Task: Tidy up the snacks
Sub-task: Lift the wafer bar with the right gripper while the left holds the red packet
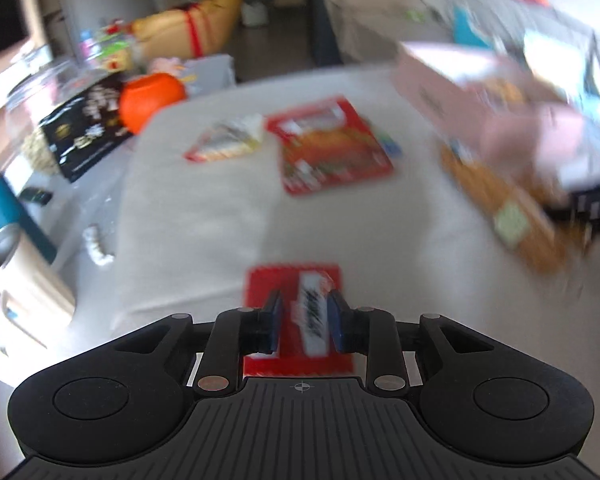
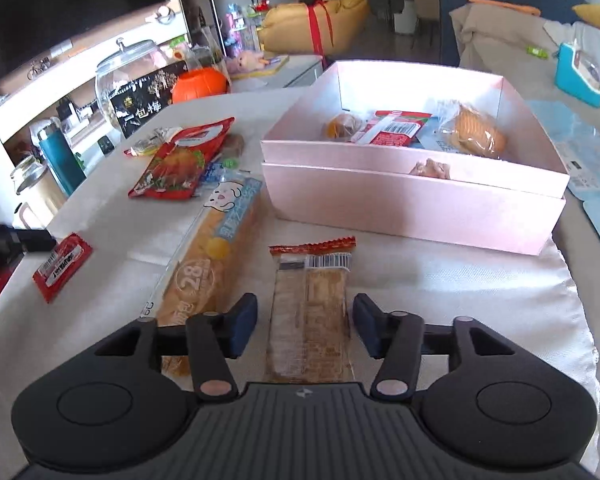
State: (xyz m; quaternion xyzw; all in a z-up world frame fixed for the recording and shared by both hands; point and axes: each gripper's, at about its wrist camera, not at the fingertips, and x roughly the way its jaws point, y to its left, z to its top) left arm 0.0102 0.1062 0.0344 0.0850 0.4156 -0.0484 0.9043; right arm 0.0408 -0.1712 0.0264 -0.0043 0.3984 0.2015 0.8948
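One pink box (image 2: 412, 200), two red sachets (image 2: 62, 266), two long bread packs (image 2: 216, 248).

Pink box (image 2: 412, 200), red sachet (image 2: 62, 266) — white cloth (image 2: 460, 280), orange pumpkin (image 2: 198, 84).

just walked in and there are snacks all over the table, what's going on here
A person holding a gripper in each hand is sorting snacks into a pink box, which already holds several packets. The left gripper sits over a small red sachet on the white cloth, the sachet between its narrowly parted fingers. The right gripper is open astride a clear-wrapped biscuit bar, not pressing it. A long bread pack and a red chicken snack pouch are still out.
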